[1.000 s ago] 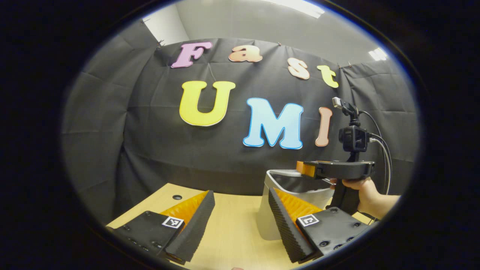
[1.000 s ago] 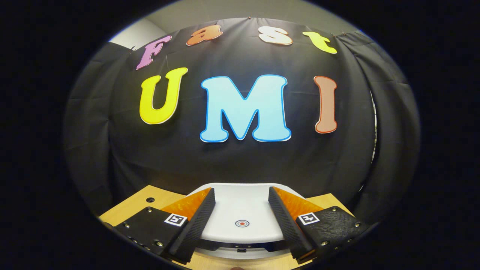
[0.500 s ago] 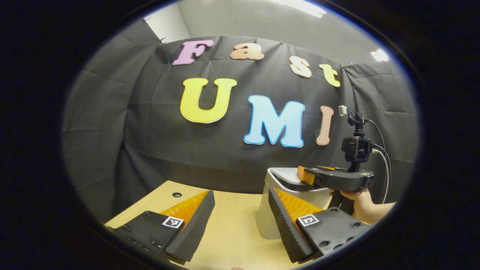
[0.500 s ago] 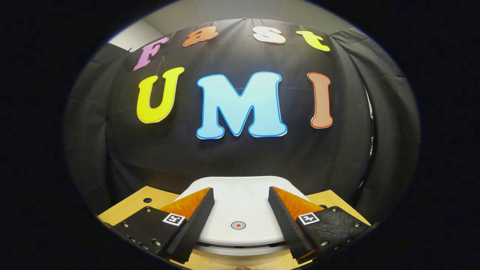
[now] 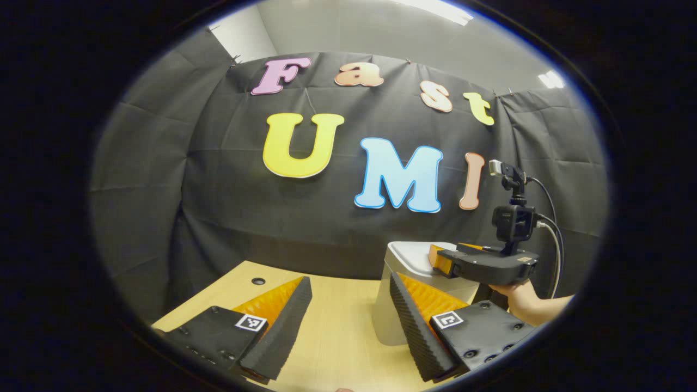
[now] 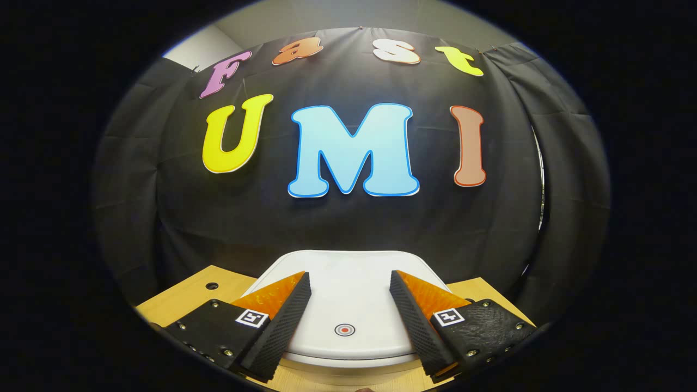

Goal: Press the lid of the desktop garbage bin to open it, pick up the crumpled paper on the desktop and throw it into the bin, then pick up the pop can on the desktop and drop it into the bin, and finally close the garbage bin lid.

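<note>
With its fingers spread and empty, the right gripper (image 6: 348,321) rests over the white plastic bin's flat lid (image 6: 348,277), seemingly shut just beneath it, so the closing step looks nearly done and lifting away likely follows.

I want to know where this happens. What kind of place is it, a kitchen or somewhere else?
Not a kitchen. It looks like a small recording booth: a black cloth wall hangs behind a light wooden desk, where a white garbage bin with its lid down stands, the right gripper over it.
</note>
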The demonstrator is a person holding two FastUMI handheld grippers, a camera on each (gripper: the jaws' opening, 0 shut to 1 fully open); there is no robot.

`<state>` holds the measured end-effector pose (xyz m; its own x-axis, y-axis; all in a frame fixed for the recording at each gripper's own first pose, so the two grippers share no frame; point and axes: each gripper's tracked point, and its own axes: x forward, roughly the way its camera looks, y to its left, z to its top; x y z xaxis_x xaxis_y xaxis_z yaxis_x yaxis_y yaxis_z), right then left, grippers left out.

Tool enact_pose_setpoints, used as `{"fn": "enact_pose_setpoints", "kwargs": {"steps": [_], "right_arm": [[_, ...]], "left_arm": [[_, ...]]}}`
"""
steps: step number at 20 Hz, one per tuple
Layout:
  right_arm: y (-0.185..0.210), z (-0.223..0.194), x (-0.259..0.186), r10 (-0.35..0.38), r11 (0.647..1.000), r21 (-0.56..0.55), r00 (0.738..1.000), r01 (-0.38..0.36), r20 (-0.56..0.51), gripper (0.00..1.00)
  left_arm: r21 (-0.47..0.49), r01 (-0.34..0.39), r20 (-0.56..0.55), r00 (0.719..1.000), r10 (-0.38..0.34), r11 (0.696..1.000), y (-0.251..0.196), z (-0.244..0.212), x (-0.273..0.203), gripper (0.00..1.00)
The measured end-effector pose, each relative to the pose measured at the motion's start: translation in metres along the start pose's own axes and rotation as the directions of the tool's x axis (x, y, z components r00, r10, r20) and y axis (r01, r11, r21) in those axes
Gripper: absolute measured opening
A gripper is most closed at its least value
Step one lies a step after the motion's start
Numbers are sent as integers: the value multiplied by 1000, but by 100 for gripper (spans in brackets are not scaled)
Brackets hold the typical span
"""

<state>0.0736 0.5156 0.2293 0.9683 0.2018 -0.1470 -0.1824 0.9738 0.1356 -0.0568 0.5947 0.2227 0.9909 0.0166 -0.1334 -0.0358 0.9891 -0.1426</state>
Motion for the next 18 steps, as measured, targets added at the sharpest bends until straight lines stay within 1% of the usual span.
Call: {"fn": "enact_pose_setpoints", "kwargs": {"steps": [4,8,10,11,12,18], "right_arm": [[0,-2,0,12,1000,1,999,-12,33,95],[0,-7,1,12,1000,-23,1000,-11,29,95],[-1,-7,1,13,1000,-21,998,-11,55,96],[-3,-10,3,2,1000,-6,999,-2,41,96],[-2,-10,0,-5,1000,2,999,5,53,96],[-1,-8,1,-6,1000,11,998,5,67,96]], "left_arm": [[-3,9,-3,1000,-9,1000,-2,-3,-1,95],[-3,26,-16,1000,-26,1000,-4,-6,0,95],[-7,26,-20,999,-26,1000,-2,-7,-1,95],[-8,24,-22,999,-24,1000,-1,-8,-2,95],[-8,20,-23,1000,-20,1000,1,-8,-2,96],[1,-8,-10,1000,8,1000,5,-3,-15,95]]}}
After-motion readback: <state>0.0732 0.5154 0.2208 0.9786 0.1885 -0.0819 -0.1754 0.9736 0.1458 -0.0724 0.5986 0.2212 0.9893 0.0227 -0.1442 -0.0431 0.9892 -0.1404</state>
